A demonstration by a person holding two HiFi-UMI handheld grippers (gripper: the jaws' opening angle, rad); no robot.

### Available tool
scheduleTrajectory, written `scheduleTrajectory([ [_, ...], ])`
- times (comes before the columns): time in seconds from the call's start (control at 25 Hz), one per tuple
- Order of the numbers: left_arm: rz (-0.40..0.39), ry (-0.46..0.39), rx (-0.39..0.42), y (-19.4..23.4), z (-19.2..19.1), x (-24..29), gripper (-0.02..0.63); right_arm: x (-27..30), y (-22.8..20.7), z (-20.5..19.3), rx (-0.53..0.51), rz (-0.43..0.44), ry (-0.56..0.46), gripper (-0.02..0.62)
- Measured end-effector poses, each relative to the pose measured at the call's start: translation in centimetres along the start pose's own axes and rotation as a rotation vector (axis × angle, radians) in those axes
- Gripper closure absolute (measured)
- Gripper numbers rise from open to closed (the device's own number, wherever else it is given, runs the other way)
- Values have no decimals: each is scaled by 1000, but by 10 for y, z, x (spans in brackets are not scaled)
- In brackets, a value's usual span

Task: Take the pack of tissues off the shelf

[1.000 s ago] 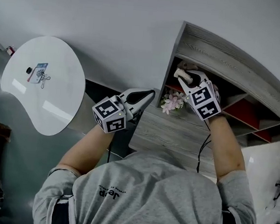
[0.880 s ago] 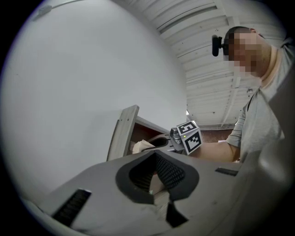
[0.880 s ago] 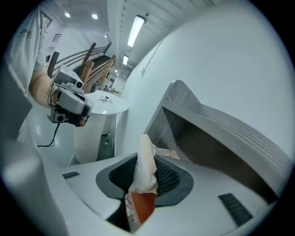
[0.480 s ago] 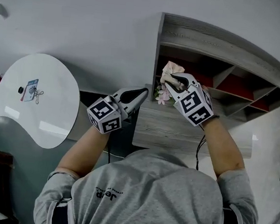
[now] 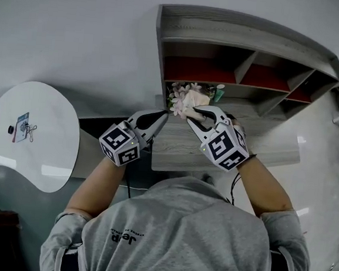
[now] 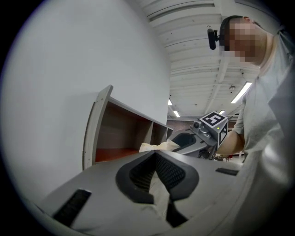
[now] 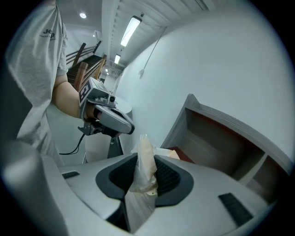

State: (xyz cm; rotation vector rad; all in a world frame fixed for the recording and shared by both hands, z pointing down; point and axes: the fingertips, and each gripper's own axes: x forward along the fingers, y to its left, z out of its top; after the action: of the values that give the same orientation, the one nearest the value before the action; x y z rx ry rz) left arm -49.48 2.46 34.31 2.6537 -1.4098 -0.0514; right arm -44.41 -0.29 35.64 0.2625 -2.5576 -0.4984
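Note:
The tissue pack (image 5: 191, 102) is a soft cream packet in clear wrap. My right gripper (image 5: 190, 113) is shut on its wrapper and holds it in front of the grey shelf (image 5: 225, 36), over the wooden ledge (image 5: 262, 152). In the right gripper view the crumpled pack (image 7: 144, 161) stands pinched between the black pads. My left gripper (image 5: 161, 115) hovers just left of the pack, its jaws shut with nothing in them. The left gripper view shows the pack (image 6: 154, 147) beyond its own closed pad tips, with the right gripper (image 6: 203, 138) behind.
Pale artificial flowers (image 5: 178, 91) and a small green bottle (image 5: 219, 93) stand at the shelf's lower left compartment. Red-backed compartments run along the shelf. A round white table (image 5: 44, 150) with small items (image 5: 21, 128) lies at the left.
The right gripper has drawn the tissue pack out of the shelf compartment and toward the person. The left gripper has shifted slightly closer to it. The head view has swung right.

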Motion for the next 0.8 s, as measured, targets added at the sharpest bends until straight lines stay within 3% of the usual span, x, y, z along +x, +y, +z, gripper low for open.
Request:
scheduleTrajectory([
  [0.48, -152, 113, 43, -49, -52, 74, 595, -65, 43, -84, 124, -61, 29, 466],
  [0.8, -343, 186, 61, -119, -83, 161, 595, -125, 40, -168, 236, -156, 80, 465],
])
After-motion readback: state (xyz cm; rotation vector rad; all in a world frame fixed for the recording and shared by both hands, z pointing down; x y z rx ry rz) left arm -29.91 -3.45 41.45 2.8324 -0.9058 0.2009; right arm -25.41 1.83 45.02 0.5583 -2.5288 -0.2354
